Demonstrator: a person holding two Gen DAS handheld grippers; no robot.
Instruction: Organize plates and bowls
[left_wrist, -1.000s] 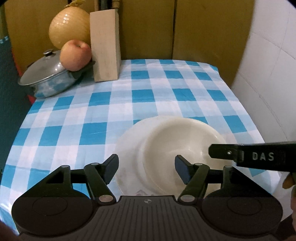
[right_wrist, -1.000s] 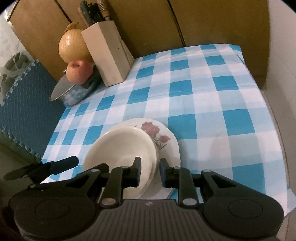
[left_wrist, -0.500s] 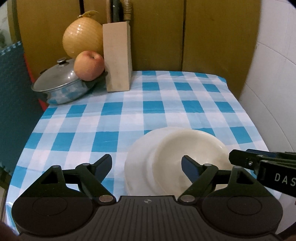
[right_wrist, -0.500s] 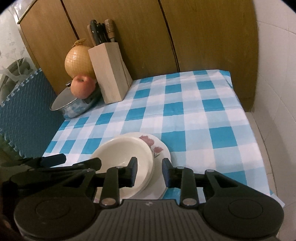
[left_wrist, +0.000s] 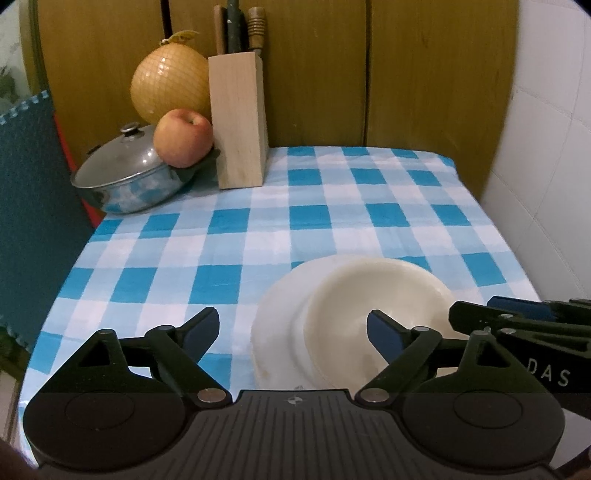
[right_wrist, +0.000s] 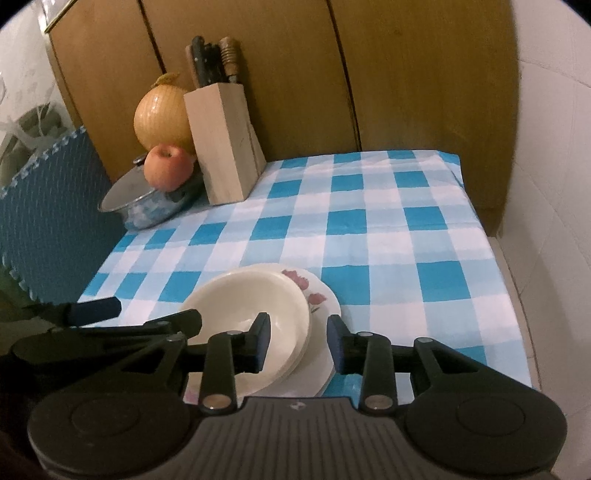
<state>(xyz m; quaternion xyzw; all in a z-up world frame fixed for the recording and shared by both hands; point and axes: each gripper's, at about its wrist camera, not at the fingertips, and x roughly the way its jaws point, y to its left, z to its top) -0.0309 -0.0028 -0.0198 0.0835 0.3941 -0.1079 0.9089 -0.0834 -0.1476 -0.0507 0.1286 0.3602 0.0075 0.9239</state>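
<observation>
Bowl: we've got the cream bowl (right_wrist: 251, 306) sitting on the flowered plate (right_wrist: 317, 306), pushed toward its left side, near the front edge of the checkered tabletop (right_wrist: 369, 229).
Left claw: our left claw (left_wrist: 291, 334) is spread wide, nothing in it, hanging above the stack's left edge.
Right claw: our right claw (right_wrist: 298, 341) is gapped apart over the bowl's right rim, not clamped on anything.
Back corner: knife block (left_wrist: 240, 122), apple (left_wrist: 183, 137) on a lidded pot (left_wrist: 127, 177), netted pomelo (left_wrist: 170, 85).
</observation>
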